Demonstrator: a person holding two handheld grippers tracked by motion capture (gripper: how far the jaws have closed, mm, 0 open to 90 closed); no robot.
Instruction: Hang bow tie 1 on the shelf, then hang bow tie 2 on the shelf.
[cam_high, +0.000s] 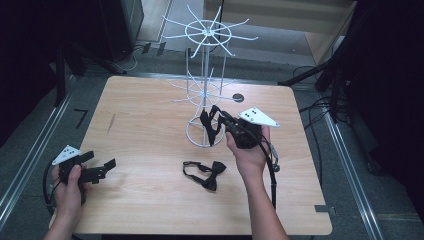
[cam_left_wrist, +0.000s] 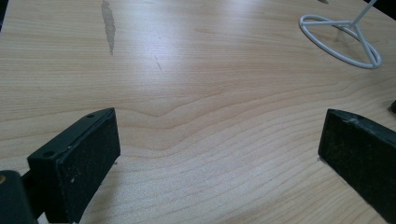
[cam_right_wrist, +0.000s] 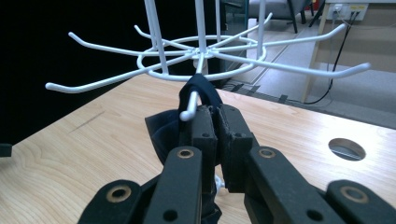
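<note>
At the near left corner of the tabletop (cam_high: 150, 120), the left hand (cam_high: 67, 187) holds the left gripper (cam_high: 102, 169) low over the wood. In the left gripper view its jaws stand wide apart with bare wood grain between them and nothing held; a grey scuff (cam_left_wrist: 108, 24) marks the wood farther off, and part of the rack's white base ring shows at the upper right.

Near the middle of the tabletop, just left of the right forearm, a black bow tie (cam_high: 206, 173) lies flat with its strap looped out to the left.

Beyond it, the right hand (cam_high: 248, 152) holds the right gripper (cam_high: 220, 116) up against the white wire rack (cam_high: 205, 75). In the right gripper view the jaws are closed on a second bow tie (cam_right_wrist: 163, 133); its black strap (cam_right_wrist: 201, 88) is looped over the upturned tip of a hook on the rack's lower ring. From above, this tie hangs in front of the rack's post, over the base ring.

Behind the rack, a round hole (cam_high: 238, 97) sits near the tabletop's far edge. Past the tabletop lie grey floor and cables.
</note>
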